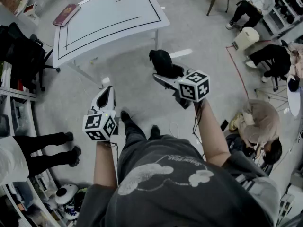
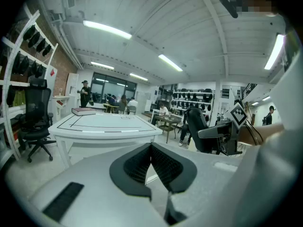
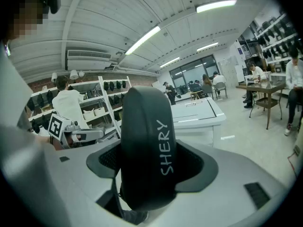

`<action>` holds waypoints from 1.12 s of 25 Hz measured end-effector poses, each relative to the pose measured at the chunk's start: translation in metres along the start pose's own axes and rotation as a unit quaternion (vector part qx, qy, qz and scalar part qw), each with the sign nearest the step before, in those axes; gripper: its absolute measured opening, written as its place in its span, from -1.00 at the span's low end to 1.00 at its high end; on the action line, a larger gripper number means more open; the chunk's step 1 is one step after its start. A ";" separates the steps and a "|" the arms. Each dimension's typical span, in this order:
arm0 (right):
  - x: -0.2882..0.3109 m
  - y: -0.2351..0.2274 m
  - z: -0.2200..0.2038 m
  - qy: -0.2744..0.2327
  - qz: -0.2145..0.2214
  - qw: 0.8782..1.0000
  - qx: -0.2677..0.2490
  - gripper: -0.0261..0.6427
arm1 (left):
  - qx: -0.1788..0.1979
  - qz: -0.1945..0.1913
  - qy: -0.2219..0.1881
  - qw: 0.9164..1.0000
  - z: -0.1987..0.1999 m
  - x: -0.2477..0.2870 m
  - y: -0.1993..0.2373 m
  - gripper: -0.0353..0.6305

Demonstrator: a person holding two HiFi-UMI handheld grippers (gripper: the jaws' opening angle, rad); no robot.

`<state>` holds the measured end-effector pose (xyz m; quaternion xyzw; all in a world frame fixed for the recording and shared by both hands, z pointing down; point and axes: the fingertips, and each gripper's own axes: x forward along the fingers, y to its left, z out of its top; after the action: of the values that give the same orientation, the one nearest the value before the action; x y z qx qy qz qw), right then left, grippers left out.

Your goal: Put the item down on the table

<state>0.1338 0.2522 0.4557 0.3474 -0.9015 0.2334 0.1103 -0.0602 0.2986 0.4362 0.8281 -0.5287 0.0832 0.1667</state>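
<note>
My right gripper is shut on a black oblong case, held in the air above the floor, short of the table. In the right gripper view the case stands upright between the pads, with white lettering "SHERY" on its side. The left gripper hangs lower and to the left; its pads meet with nothing between them. The white table with black outlines lies ahead, beyond both grippers, and also shows as the table in the left gripper view and the table in the right gripper view.
A dark red book lies on the table's far left corner. A black office chair stands left of the table. A person's legs stand at the left; seated people are on the right. Grey floor lies between me and the table.
</note>
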 end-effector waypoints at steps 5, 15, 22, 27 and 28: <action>-0.003 0.000 -0.002 0.002 0.003 1.000 -0.001 0.05 | 0.004 0.005 -0.004 1.000 0.002 0.001 -0.003 -0.88; 0.000 0.007 0.002 0.006 0.015 1.000 -0.003 0.06 | 0.006 0.004 -0.011 1.000 0.008 -0.004 -0.005 -0.88; 0.036 0.008 0.015 0.005 0.020 1.000 -0.007 0.06 | -0.001 0.018 -0.013 1.000 0.003 -0.010 0.033 -0.88; 0.066 -0.009 0.030 0.009 0.004 1.000 -0.001 0.06 | -0.005 0.017 -0.013 1.000 0.012 0.009 0.068 -0.88; 0.074 -0.014 0.033 0.010 0.002 1.000 0.002 0.06 | -0.004 0.016 -0.013 1.000 0.015 0.016 0.075 -0.88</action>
<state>0.0878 0.1846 0.4582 0.3438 -0.9006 0.2383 0.1181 -0.1223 0.2508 0.4409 0.8201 -0.5440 0.0729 0.1619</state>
